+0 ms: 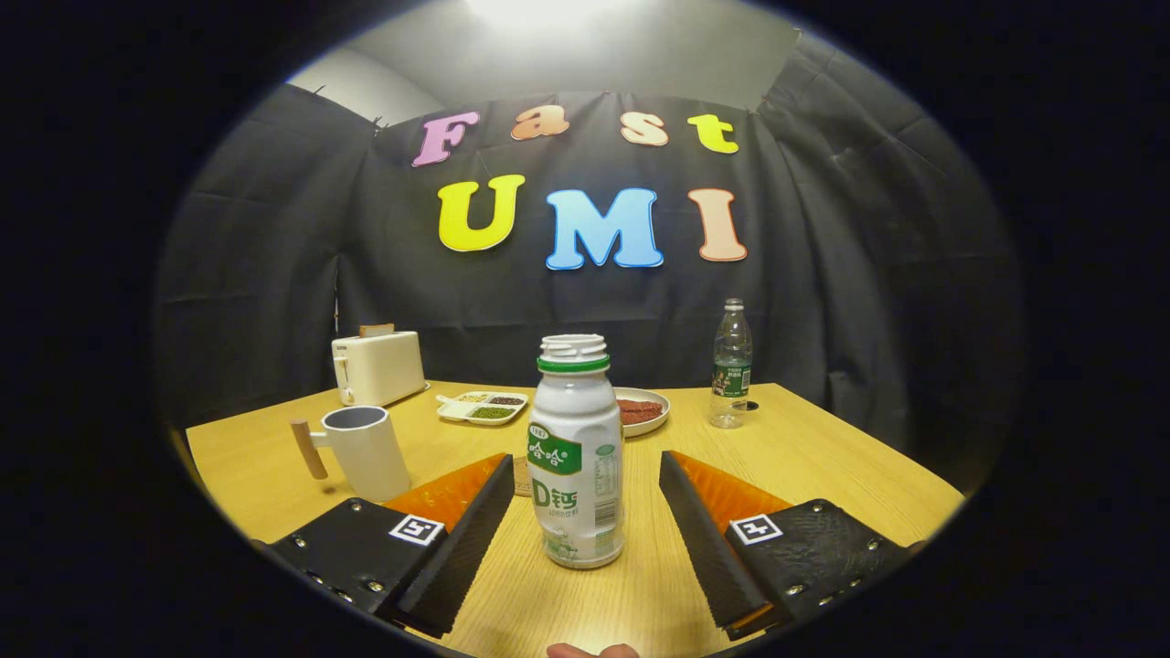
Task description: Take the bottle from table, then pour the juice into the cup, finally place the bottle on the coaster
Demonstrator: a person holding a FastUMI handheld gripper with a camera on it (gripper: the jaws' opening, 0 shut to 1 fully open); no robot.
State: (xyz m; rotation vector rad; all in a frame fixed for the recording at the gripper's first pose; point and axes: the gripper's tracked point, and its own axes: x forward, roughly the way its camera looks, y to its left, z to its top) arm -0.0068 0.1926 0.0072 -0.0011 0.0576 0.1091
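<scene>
A white drink bottle (576,457) with a green label and an uncapped mouth stands upright on the wooden table (804,457). It sits between my two fingers, with a gap on each side. My gripper (585,461) is open and neither finger touches the bottle. A white cup (366,450) with a wooden handle stands to the left, just beyond the left finger. A round coaster (522,477) peeks out behind the bottle, mostly hidden by the bottle and the left finger.
Farther back stand a white toaster (377,366), a divided tray of grains (482,408), a plate with reddish food (642,411) and a clear water bottle (731,366). A fingertip (592,651) shows at the near edge.
</scene>
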